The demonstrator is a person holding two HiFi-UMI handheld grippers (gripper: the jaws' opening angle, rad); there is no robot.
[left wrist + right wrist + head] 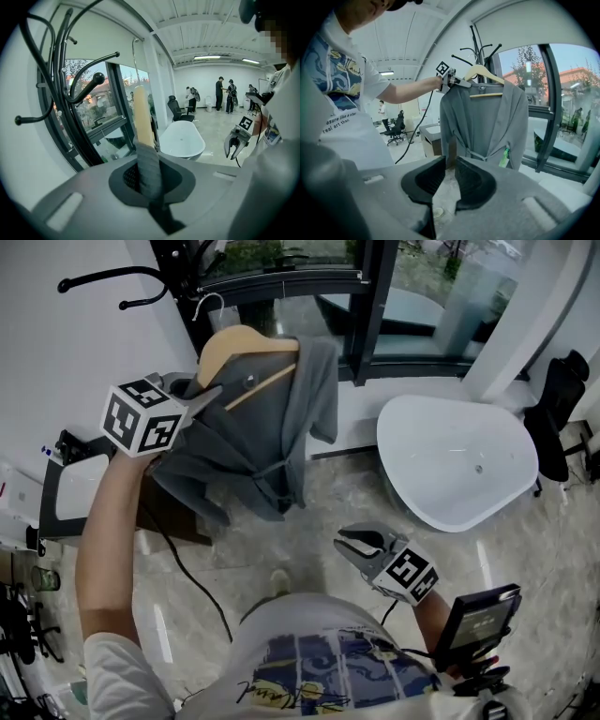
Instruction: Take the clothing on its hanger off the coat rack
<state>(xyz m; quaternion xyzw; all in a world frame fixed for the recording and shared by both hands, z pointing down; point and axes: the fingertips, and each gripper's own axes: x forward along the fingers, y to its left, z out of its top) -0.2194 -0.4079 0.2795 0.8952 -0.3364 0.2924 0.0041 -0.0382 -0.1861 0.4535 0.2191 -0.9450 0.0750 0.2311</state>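
Grey clothing [253, 437] hangs from a wooden hanger [239, 338] in the head view, held up in front of the window and just beside the black coat rack [112, 277]. The left hand-held gripper [211, 392] is clenched on the hanger's shoulder end, with cloth caught in the bite. The right hand-held gripper [352, 545] is low, near the person's chest and well apart from the clothing. A white bathtub [459, 460] stands on the pale stone floor to the right.

The left gripper view shows the jaws pressed together on a fold of grey cloth over the pale wood. The hanger's metal hook [134, 51] rises above it, clear of the rack's curved arms on the left.

The right gripper view shows that gripper's jaws a little apart with only floor between them, so it is released and empty. Beyond them the clothing hangs full length with its belt tied, the rack's arms behind the hanger.
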